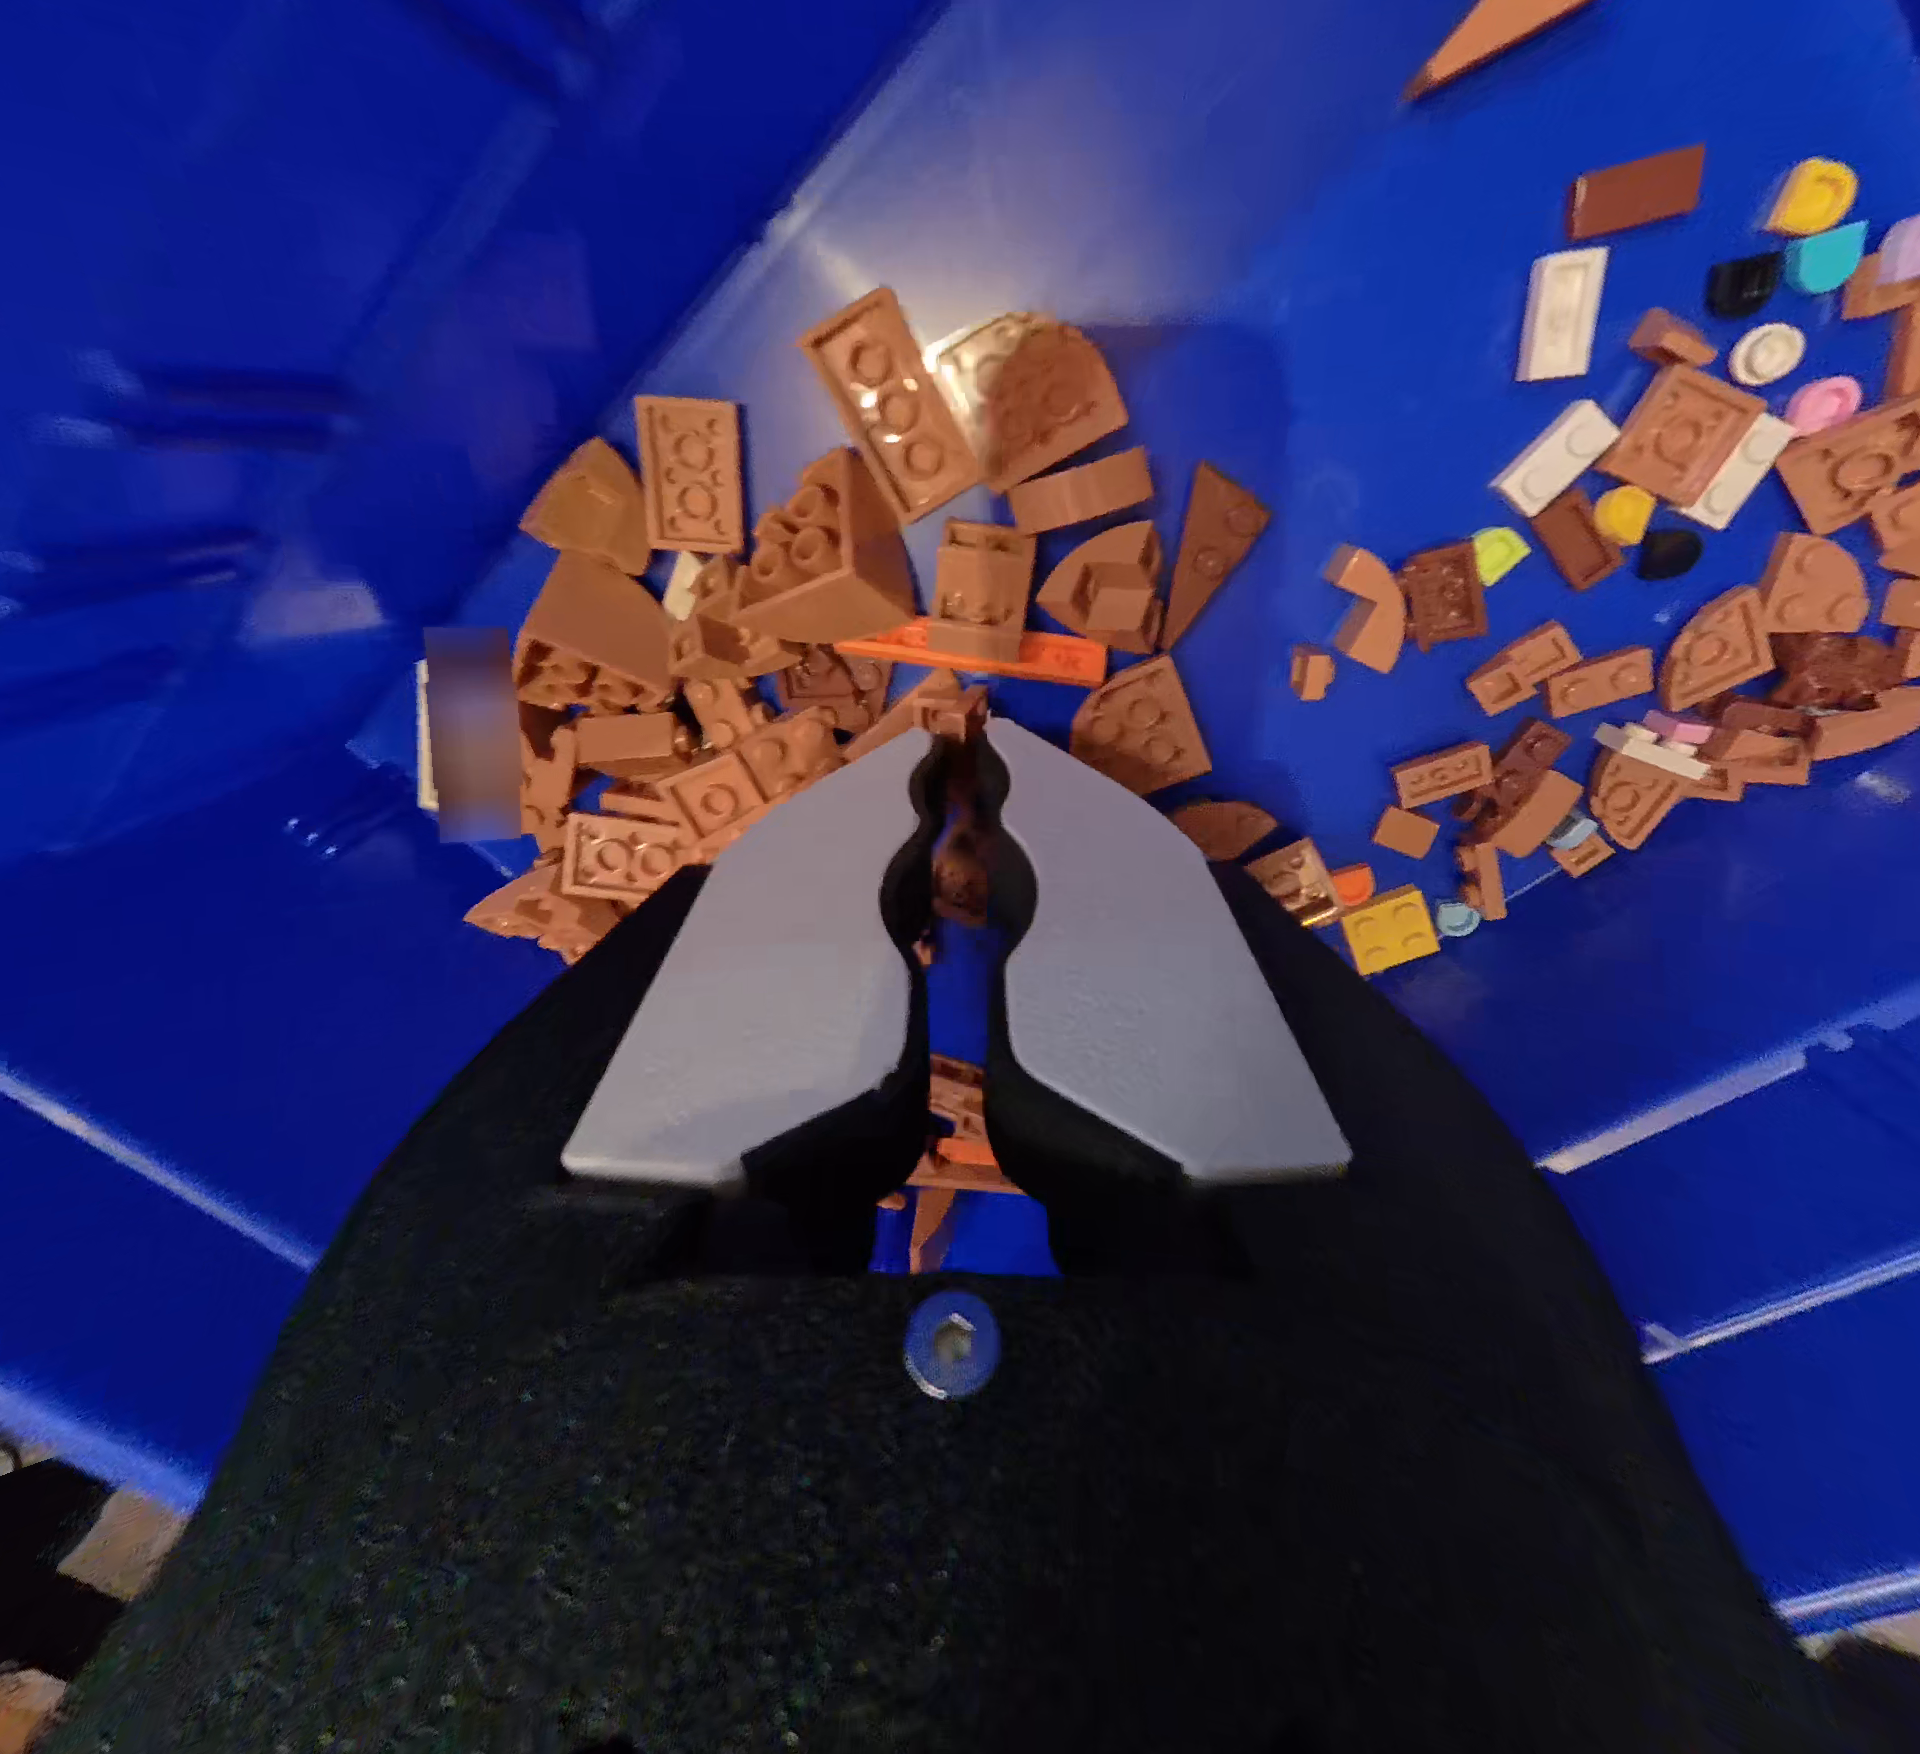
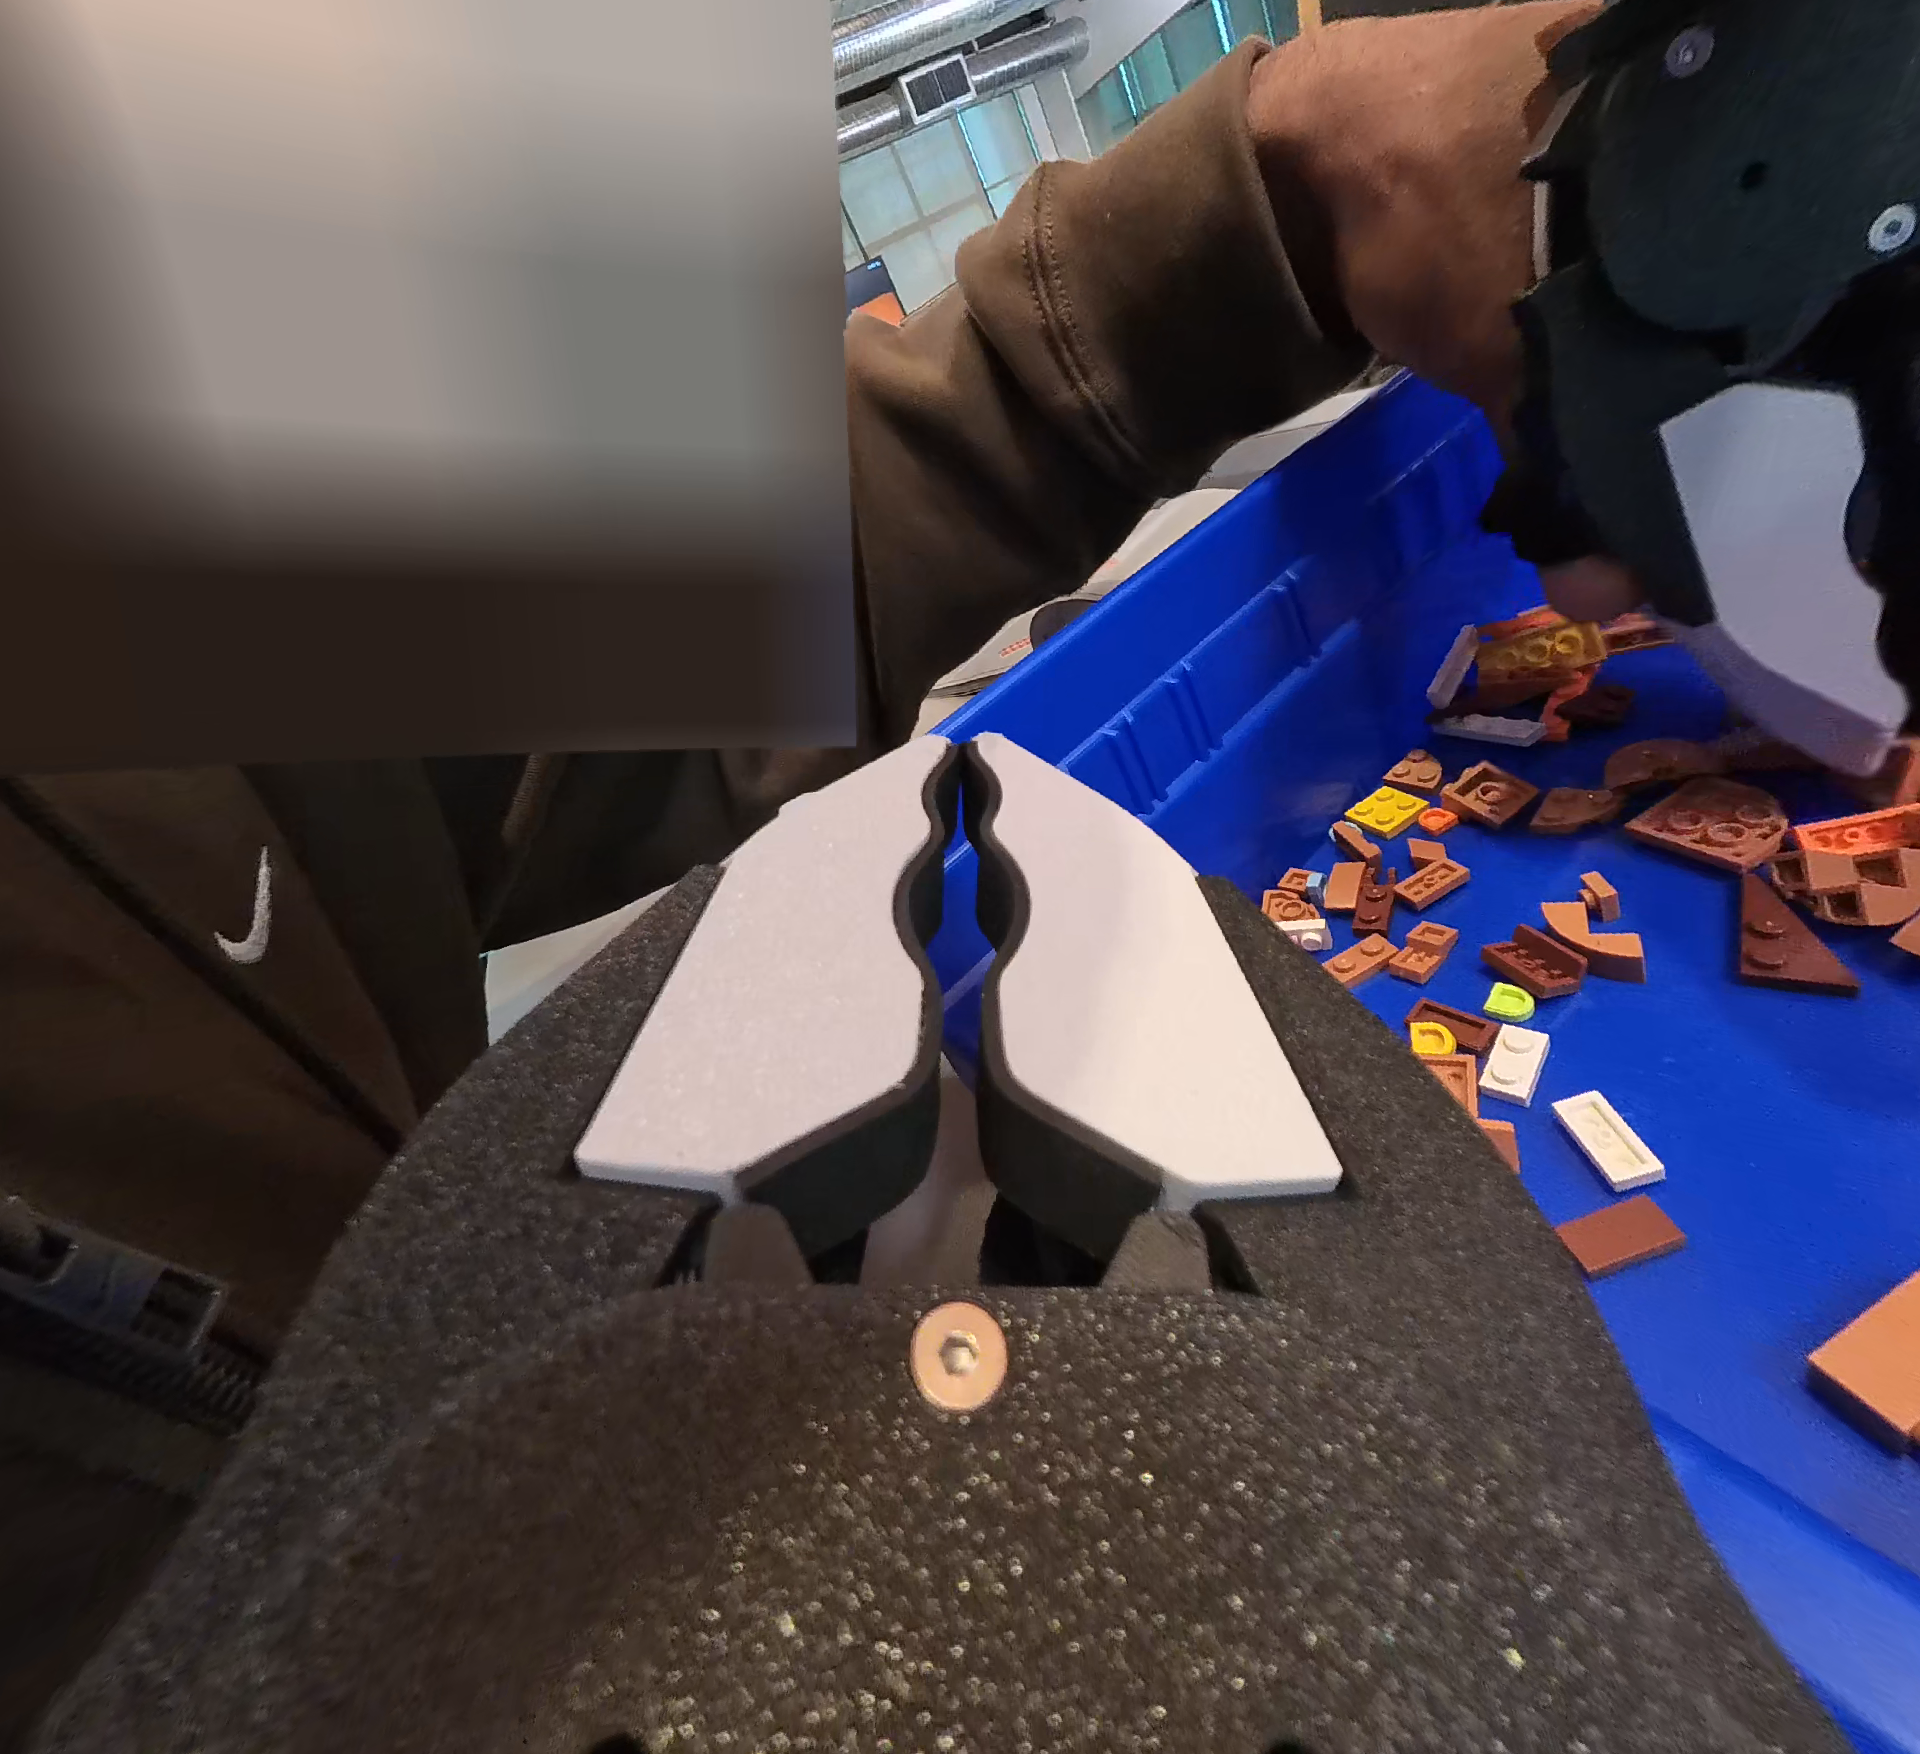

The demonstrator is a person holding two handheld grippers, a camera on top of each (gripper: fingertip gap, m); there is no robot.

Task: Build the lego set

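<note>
The build had barely begun: loose bricks (image 1: 831, 624) lay scattered unjoined across the blue bin (image 1: 1195, 198) mid-frame, the left gripper (image 1: 961, 743) pinching a small brown piece (image 1: 961, 717), the right gripper (image 2: 961, 754) closed, empty, lower centre

Mostly tan-brown lego pieces (image 1: 873, 582), some yellow and white, in a blue bin (image 1: 1195, 146).

Left wrist view close above the blue bin (image 1: 1351, 146); right wrist view farther back, sharing its bricks (image 2: 1507, 956)
</note>
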